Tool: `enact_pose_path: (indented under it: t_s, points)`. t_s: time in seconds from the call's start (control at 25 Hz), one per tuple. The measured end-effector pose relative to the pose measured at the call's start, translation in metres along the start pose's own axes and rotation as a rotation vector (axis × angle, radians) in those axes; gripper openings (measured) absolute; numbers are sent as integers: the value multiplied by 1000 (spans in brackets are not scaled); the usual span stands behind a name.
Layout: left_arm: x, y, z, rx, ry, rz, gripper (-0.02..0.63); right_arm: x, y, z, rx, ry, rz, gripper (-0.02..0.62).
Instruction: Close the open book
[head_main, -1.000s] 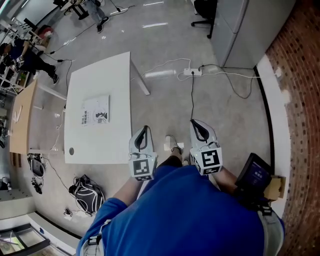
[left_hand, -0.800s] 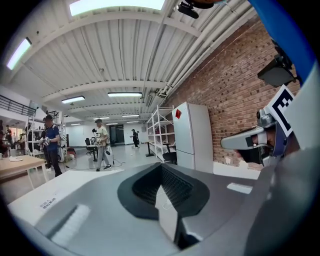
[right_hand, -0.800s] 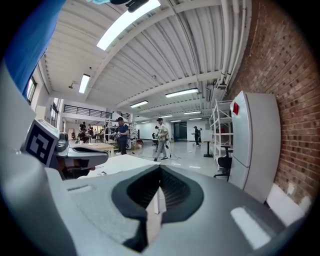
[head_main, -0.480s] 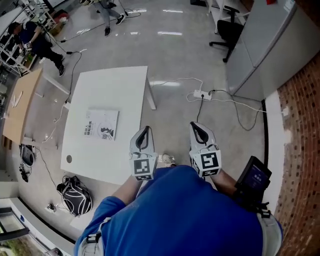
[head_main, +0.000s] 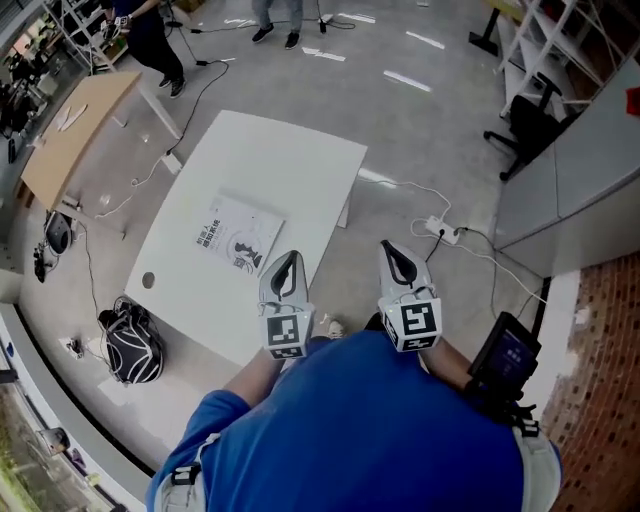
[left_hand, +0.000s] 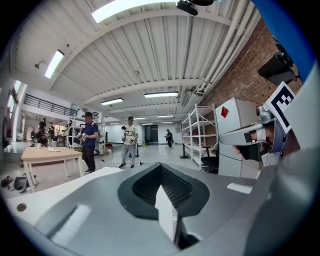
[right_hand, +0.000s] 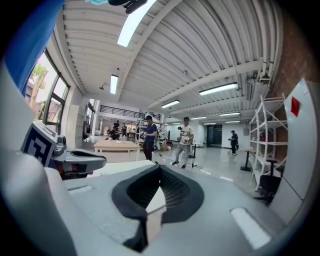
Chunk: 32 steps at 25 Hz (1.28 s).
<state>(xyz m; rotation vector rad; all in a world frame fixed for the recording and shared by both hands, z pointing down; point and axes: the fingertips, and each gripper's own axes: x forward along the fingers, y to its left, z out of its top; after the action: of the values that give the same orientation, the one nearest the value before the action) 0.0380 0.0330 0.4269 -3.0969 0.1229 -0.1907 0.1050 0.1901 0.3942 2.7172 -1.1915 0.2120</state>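
Note:
A book (head_main: 238, 243) with a pale printed cover facing up lies flat on the white table (head_main: 300, 170), and it looks closed. Both grippers are held in front of the person's body, pointing about level. My left gripper (head_main: 289, 259) hangs over the table's near edge, just right of the book and above it. Its jaws are shut with nothing between them. My right gripper (head_main: 391, 249) is over the floor, right of the table, also shut and empty. Each gripper view looks along its closed jaws into the hall. The right gripper (left_hand: 250, 139) shows in the left gripper view.
A black bag (head_main: 132, 345) lies on the floor left of the table. A wooden table (head_main: 75, 130) stands at the far left. A power strip (head_main: 440, 232) with cables lies on the floor to the right, beyond it an office chair (head_main: 525, 120). People stand farther off.
The head view has swung round: table and book have shifted right and nearer to the grippers. Both grippers keep their spot before the body, still shut.

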Motion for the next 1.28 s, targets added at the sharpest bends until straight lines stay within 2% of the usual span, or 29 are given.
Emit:
enact_pose_path:
  t_s: [0.44, 0.68, 1.0, 1.28]
  points:
    - [-2, 86, -36, -38, 79, 304, 6, 111, 56, -9, -12, 22, 310, 3]
    - [3, 119, -50, -52, 157, 495, 6, 177, 75, -12, -20, 47, 521, 3]
    - [11, 139, -58, -77, 232, 732, 6, 244, 96, -24, -43, 103, 772, 3]
    - [-1, 145, -65, -106, 299, 910, 6, 272, 113, -42, -46, 184, 931, 3]
